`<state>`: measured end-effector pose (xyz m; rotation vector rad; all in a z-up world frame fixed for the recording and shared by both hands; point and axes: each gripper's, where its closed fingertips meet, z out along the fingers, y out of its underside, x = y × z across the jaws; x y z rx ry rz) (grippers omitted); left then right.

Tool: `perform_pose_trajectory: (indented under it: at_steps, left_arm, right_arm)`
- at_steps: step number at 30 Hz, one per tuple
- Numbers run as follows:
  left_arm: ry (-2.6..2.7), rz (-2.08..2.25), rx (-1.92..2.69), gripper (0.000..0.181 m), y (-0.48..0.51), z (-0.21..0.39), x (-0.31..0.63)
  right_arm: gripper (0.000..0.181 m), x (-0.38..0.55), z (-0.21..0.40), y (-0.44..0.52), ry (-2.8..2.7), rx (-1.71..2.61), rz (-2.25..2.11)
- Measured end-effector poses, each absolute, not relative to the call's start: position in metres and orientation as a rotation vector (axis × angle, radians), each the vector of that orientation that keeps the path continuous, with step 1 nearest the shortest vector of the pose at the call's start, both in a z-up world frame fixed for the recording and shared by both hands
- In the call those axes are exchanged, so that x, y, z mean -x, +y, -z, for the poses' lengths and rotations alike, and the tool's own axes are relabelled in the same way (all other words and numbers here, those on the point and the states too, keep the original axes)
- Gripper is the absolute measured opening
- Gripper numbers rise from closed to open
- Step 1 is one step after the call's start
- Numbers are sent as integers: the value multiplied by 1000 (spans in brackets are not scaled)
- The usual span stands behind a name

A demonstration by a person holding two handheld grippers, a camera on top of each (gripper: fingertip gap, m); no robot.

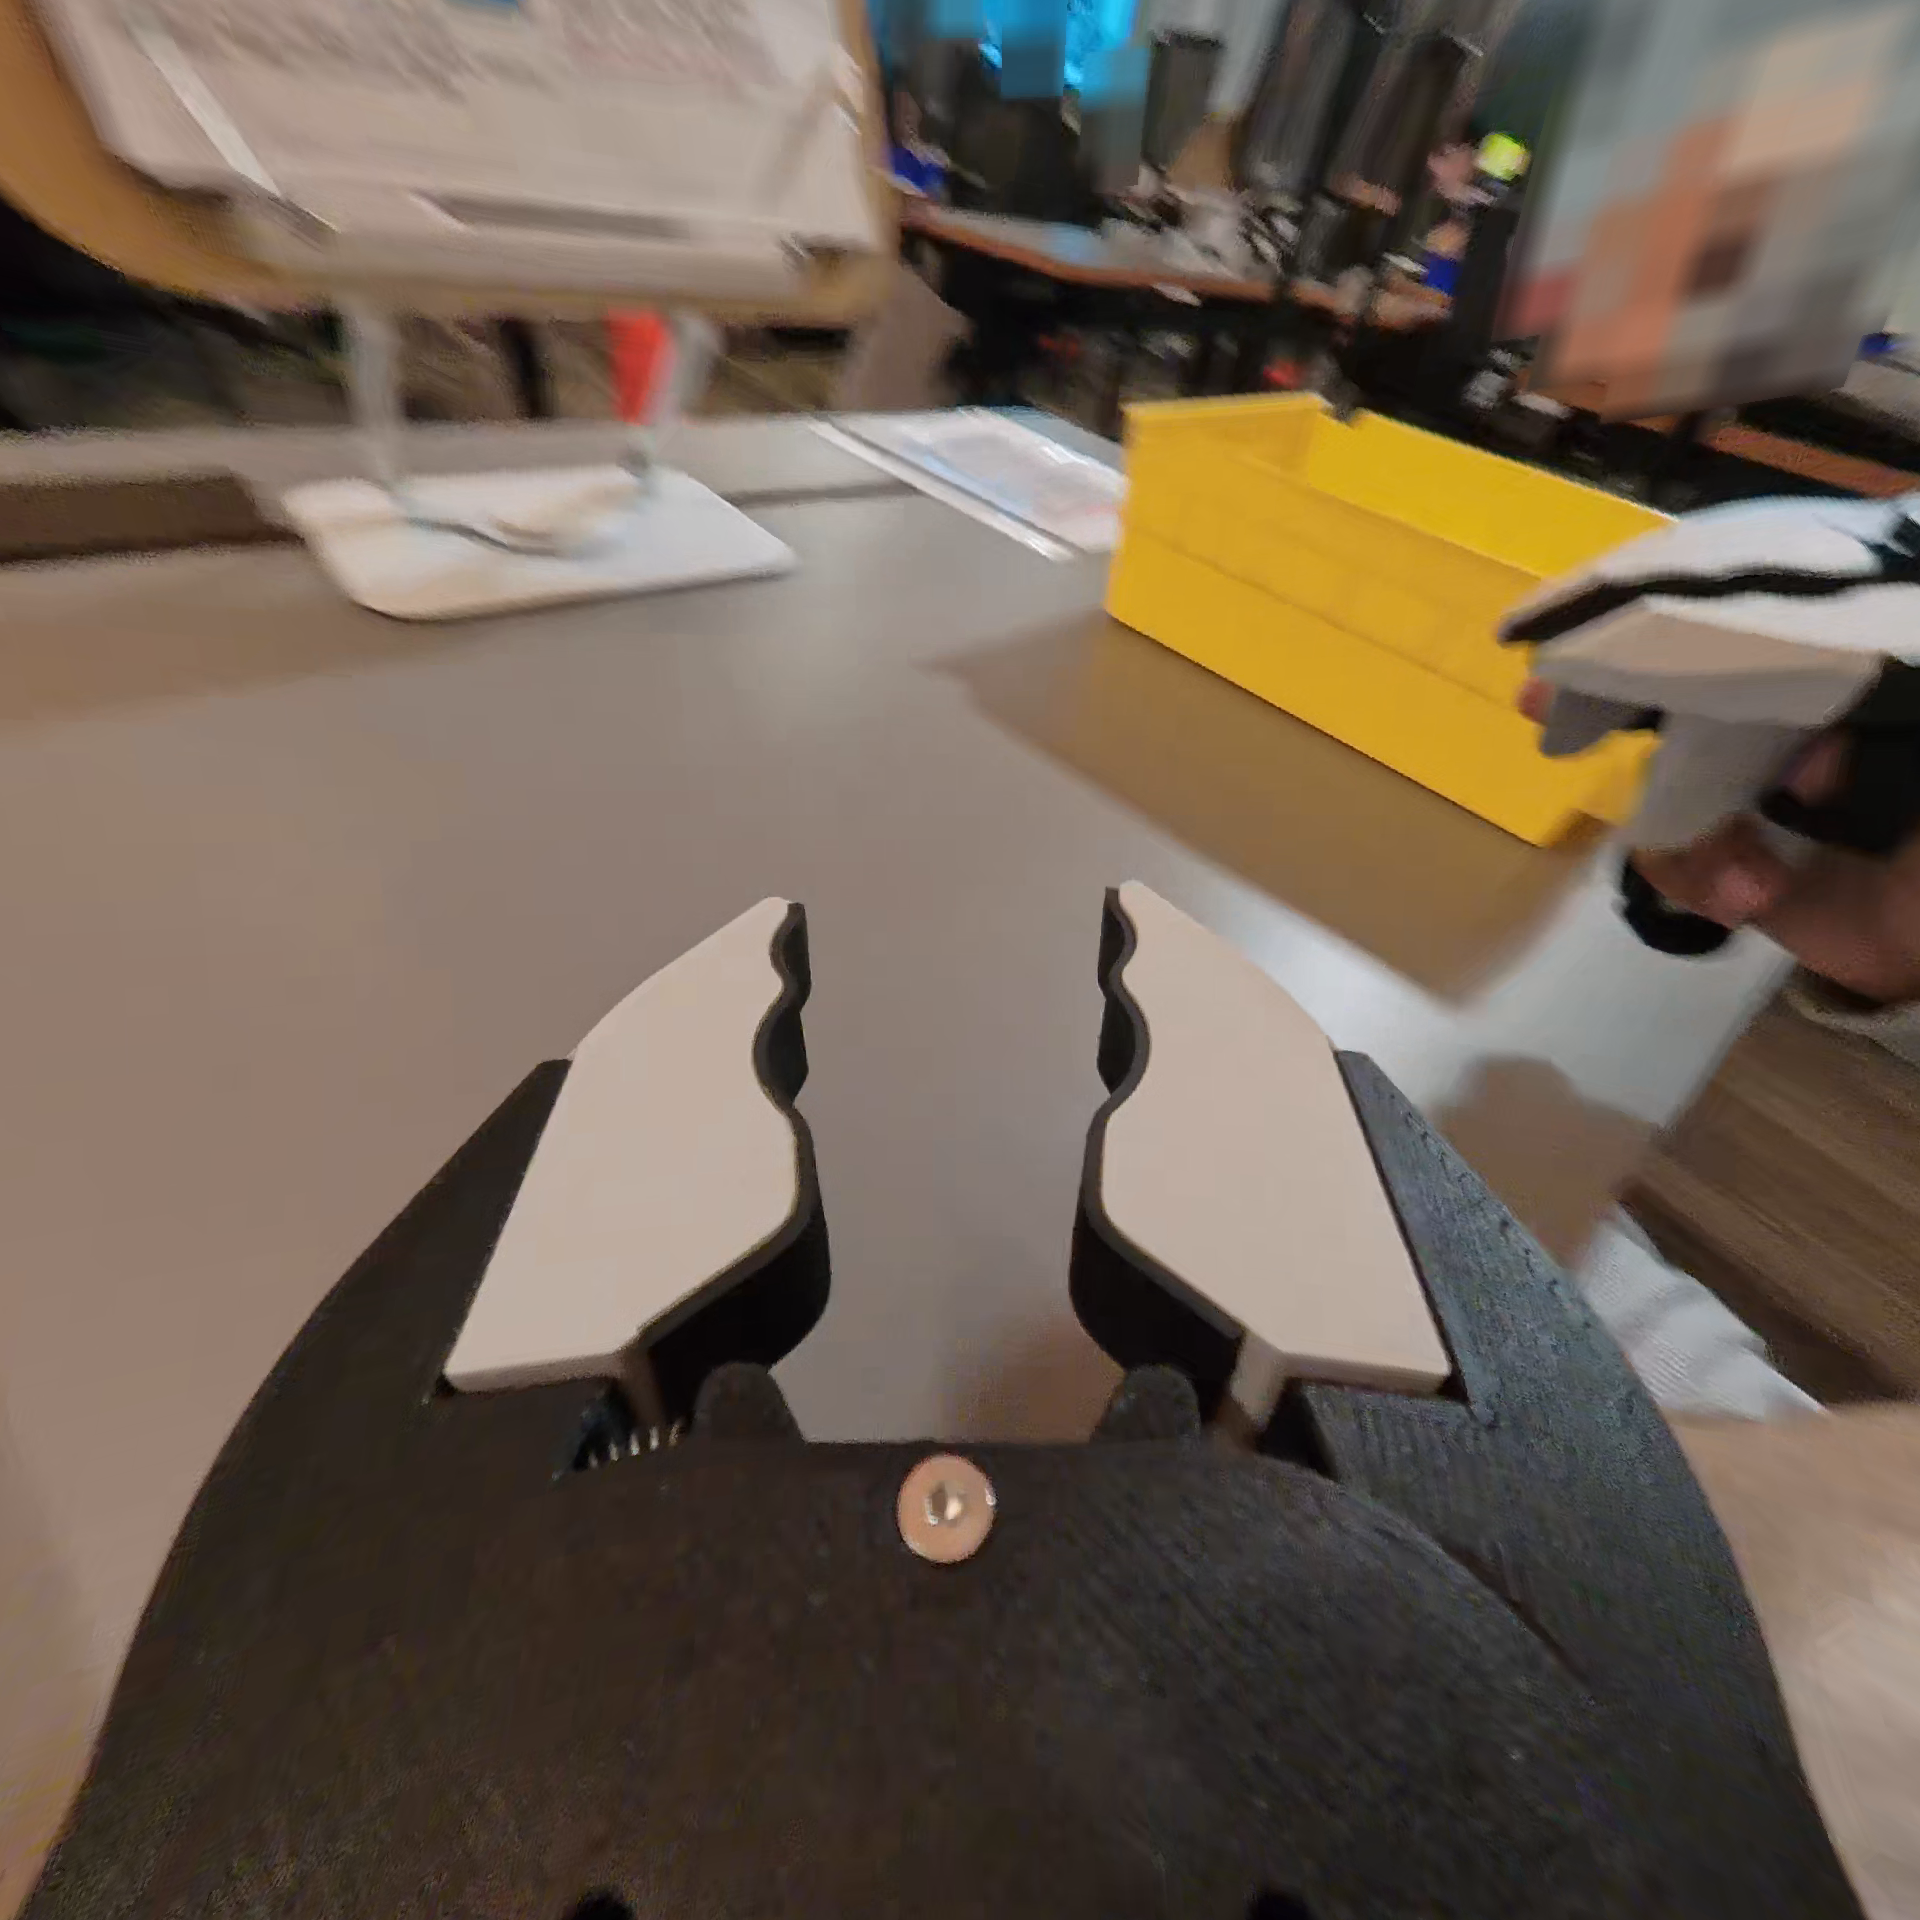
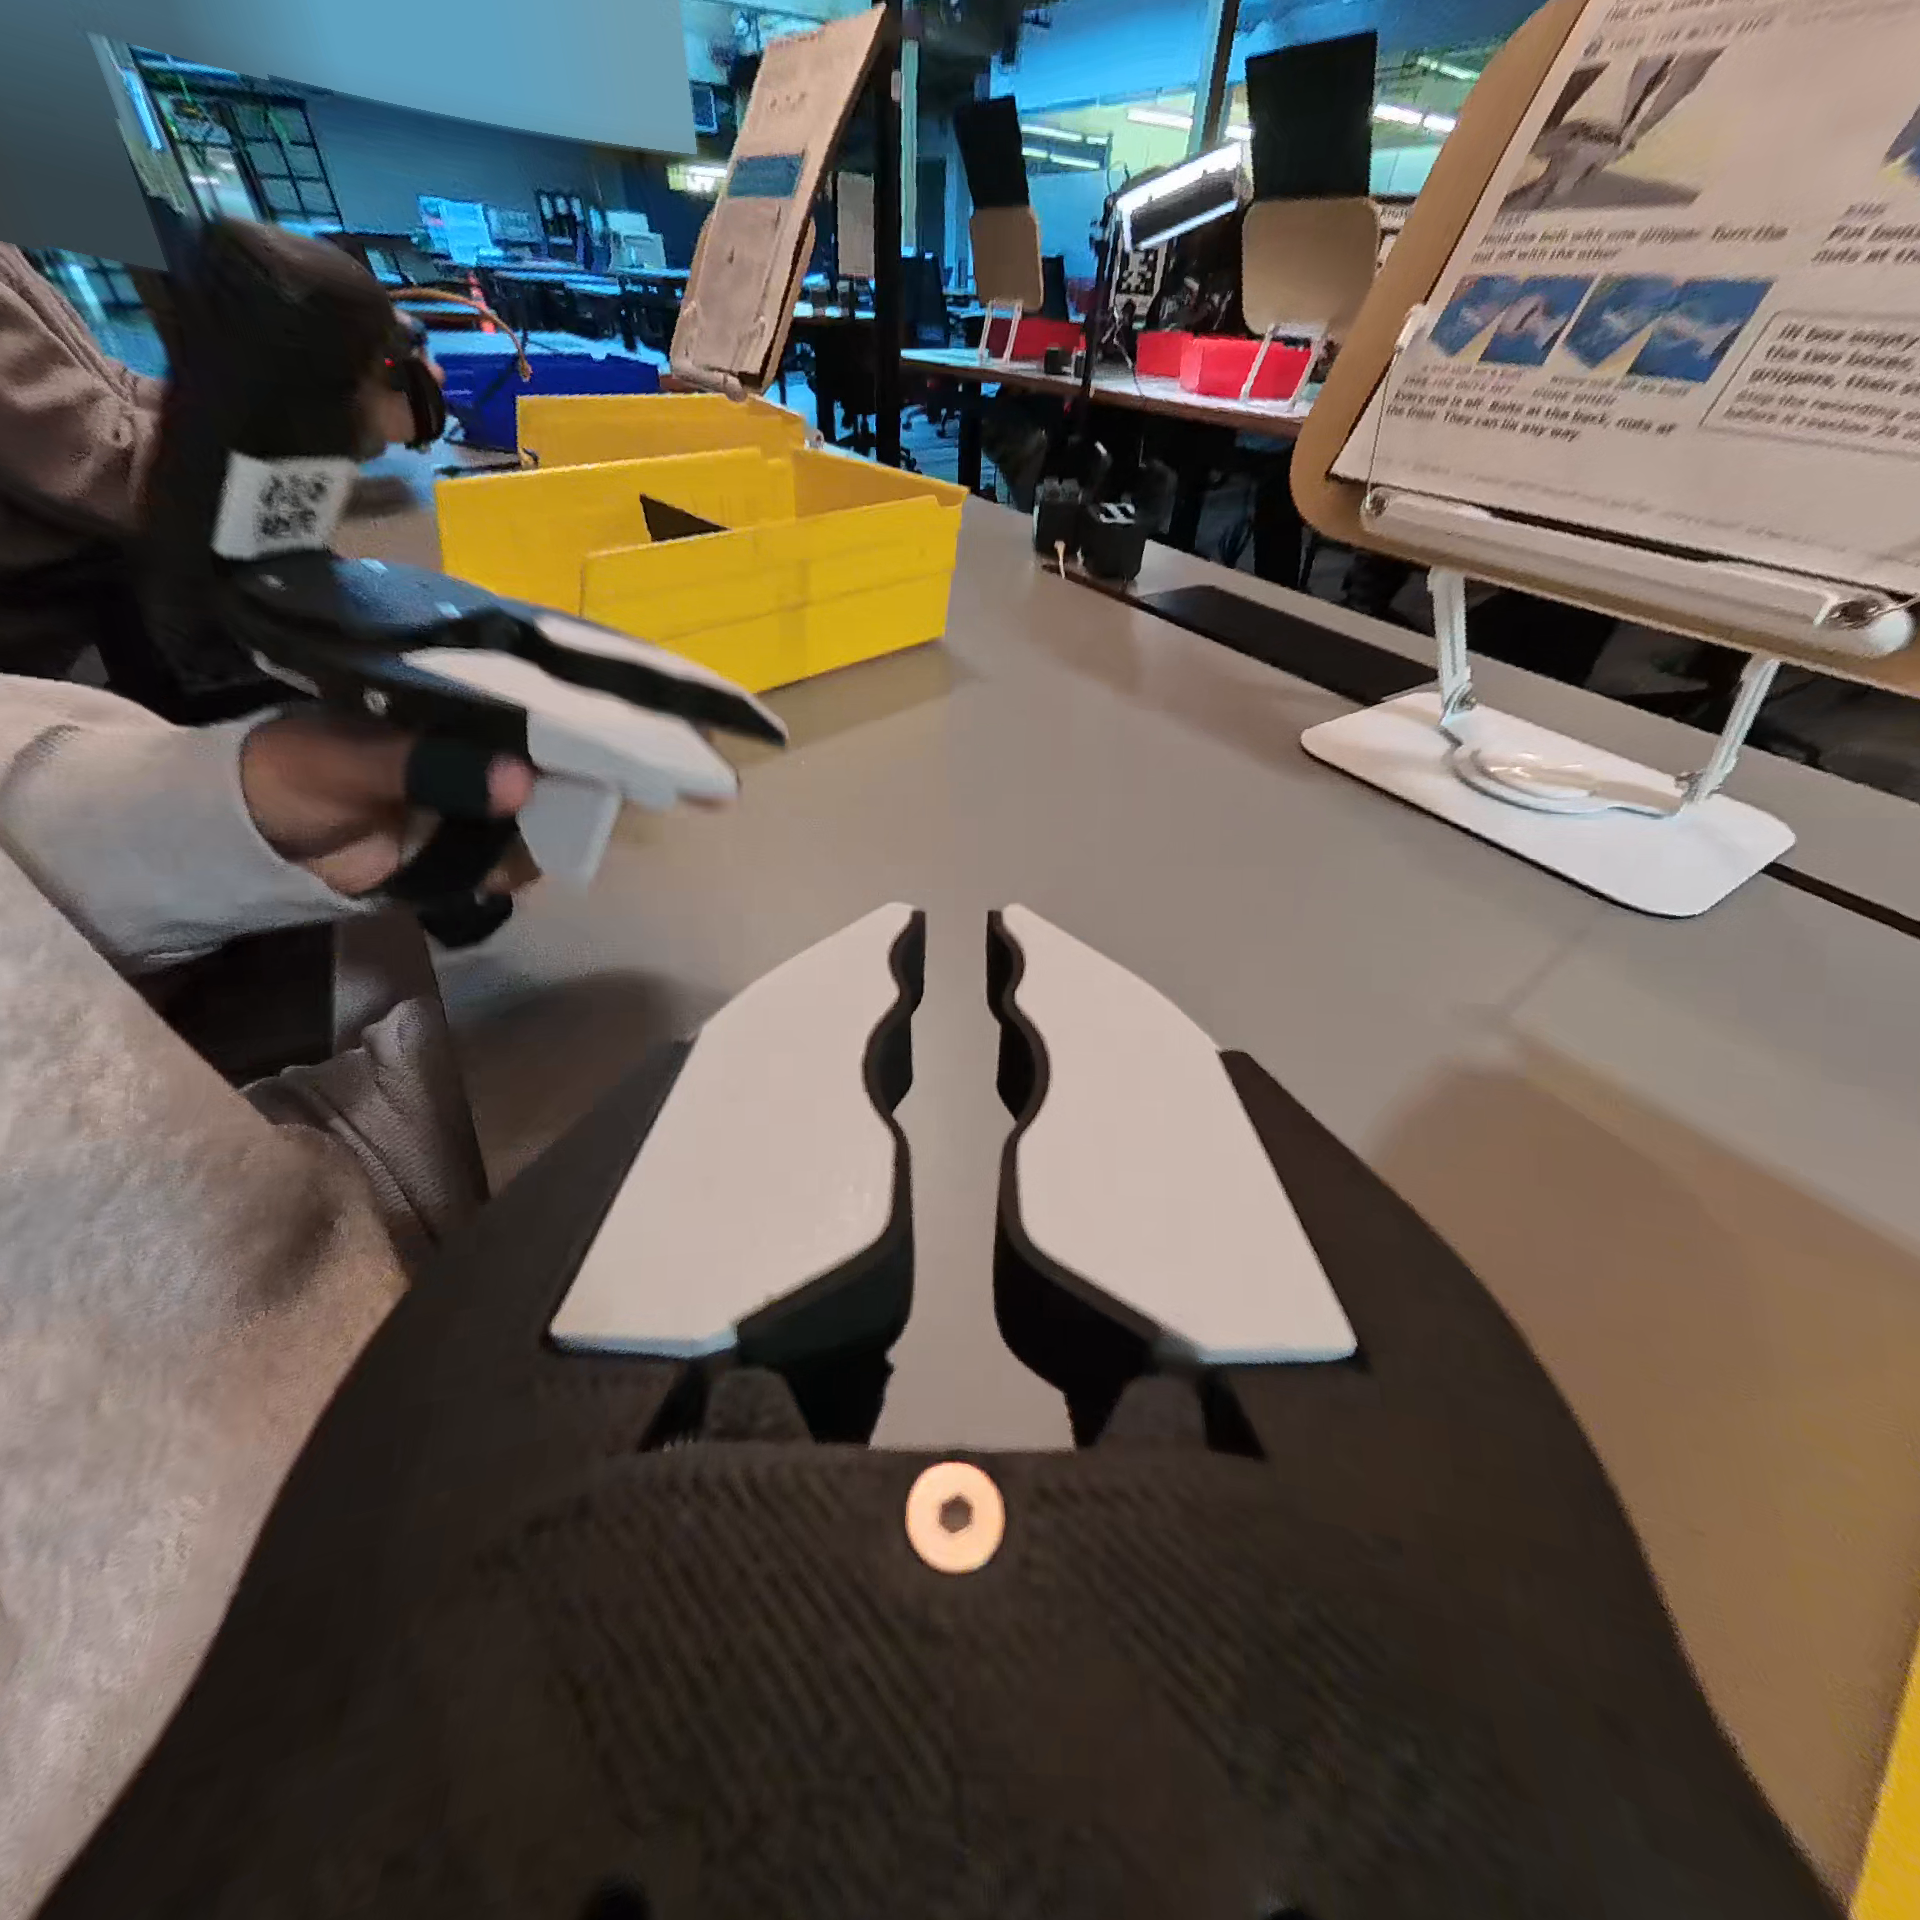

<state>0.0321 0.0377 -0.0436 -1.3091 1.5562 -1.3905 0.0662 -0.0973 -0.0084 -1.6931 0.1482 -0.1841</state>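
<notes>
A grey table (image 1: 520, 790) stands in a workshop with more benches behind. The left gripper (image 1: 954, 925) hovers over bare tabletop, jaws spread wide, holding nothing. A yellow bin (image 1: 1340, 582) sits at two o'clock from it, a white document stand (image 1: 540, 551) at eleven. The right gripper (image 2: 956, 930) holds nothing either, its fingers nearly together with a narrow gap; the stand (image 2: 1548, 821) lies at two o'clock, a yellow bin (image 2: 727, 561) at eleven.
</notes>
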Motion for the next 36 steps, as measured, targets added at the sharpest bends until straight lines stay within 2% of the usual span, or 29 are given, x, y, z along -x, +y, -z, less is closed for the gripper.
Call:
perform_pose_trajectory:
  at_steps: [2, 6, 8, 11, 14, 16, 17, 28, 36]
  left_arm:
    - [1391, 1254, 1280, 56, 79, 25, -27]
    - [1101, 837, 1219, 79, 177, -4, 2]
    - [1069, 638, 1232, 84, 216, 3, 15]
    - [1097, 541, 1363, 83, 252, 30, 25]
    - [1148, 641, 1496, 62, 259, 54, 23]
    - [1182, 643, 1518, 19, 261, 63, 24]
    - [1178, 603, 1505, 6, 266, 63, 26]
    - [1118, 522, 1631, 8, 337, 58, 92]
    - [1146, 479, 1617, 5, 310, 63, 121]
  right_arm:
    - [10, -68, 12, -91, 150, 1695, 141]
    - [10, -65, 19, -75, 161, 1683, 10]
    - [10, -62, 23, -66, 160, 1686, -43]
    - [10, -55, 29, -55, 136, 1707, -89]
    - [10, -49, 36, -49, 80, 1762, -63]
    - [9, -48, 41, -49, 40, 1800, -2]
    - [8, -48, 41, -50, 25, 1811, 23]
    - [6, -58, 39, -63, 59, 1802, 35]
    - [6, -84, 34, -79, 187, 1756, 52]
